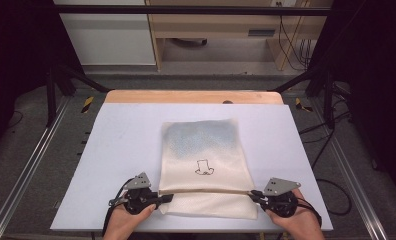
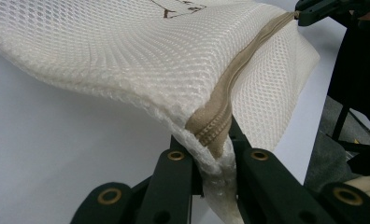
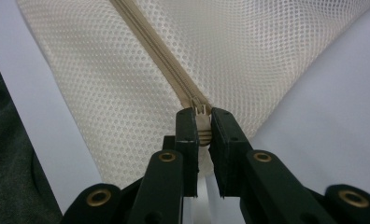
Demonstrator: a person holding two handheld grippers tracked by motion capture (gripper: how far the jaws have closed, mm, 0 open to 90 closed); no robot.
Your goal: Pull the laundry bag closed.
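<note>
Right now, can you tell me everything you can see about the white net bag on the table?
The mesh bag is cream-white netting with a small black drawing on top and something bluish showing through its far end. A tan zipper runs across its near end. It lies on the pale table. The left gripper pinches the bag's zipper corner, lifting it slightly; the right gripper clamps the zipper's other end, seemingly at the slider.

Bare tabletop point(image 1: 126, 130) lies open ahead of the left gripper point(image 1: 162, 199) fingers point(image 2: 178, 168) and outside the right gripper point(image 1: 255, 195) fingers point(image 3: 223, 135); between both pairs, the mesh bag point(image 1: 204, 150) blocks passage.
</note>
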